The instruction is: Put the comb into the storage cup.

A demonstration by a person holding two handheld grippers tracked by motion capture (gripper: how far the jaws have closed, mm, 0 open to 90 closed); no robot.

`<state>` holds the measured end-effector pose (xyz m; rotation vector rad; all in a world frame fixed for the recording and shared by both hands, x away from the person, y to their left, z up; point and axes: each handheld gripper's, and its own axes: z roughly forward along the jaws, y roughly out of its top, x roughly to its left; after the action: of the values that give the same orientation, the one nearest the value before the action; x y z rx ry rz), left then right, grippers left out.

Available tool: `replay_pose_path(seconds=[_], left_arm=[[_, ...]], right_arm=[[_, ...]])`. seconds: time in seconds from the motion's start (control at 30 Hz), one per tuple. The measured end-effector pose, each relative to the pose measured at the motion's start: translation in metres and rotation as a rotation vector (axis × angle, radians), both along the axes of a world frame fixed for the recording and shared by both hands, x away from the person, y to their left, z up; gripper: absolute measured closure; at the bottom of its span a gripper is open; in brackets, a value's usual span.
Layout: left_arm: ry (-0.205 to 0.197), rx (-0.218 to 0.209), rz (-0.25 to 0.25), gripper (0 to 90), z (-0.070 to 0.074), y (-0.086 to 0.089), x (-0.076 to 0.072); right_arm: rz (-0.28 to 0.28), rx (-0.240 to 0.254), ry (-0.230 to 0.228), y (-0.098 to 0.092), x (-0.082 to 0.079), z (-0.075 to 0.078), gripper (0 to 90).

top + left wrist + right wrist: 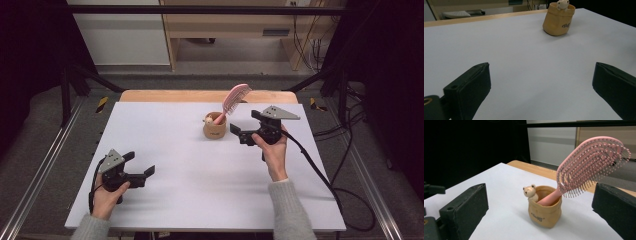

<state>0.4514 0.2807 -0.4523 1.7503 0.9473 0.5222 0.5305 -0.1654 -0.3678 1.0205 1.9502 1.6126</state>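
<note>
A tan pouch-shaped cup with a small bear figure on its rim stands at the table's middle back. A pink hairbrush stands in it handle-down, its bristled head leaning up to the right. My right gripper sits just right of the cup, pointing at it, open and apart from it. In the right gripper view the cup and brush stand ahead of the wide-apart jaws. My left gripper rests open near the front left, far from the cup, with nothing in it.
The white table top has a wooden strip along its far edge. Black cables trail off the right side. Metal frame rails run along both sides of the table, and a cabinet stands beyond.
</note>
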Motion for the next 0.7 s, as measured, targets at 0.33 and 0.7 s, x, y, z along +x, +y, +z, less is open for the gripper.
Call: replay_pose_path(seconds=[0.33, 0.7], left_arm=[[0.001, -0.001, -0.001, 1.8, 0.000, 0.000, 0.000], [0.000, 0.002, -0.007, 1.8, -0.001, -0.001, 0.000]], right_arm=[[0.061, -0.007, 0.000, -0.015, -0.023, -0.011, 0.5], [0.090, -0.009, 0.021, -0.034, -0.040, -0.031, 0.5]])
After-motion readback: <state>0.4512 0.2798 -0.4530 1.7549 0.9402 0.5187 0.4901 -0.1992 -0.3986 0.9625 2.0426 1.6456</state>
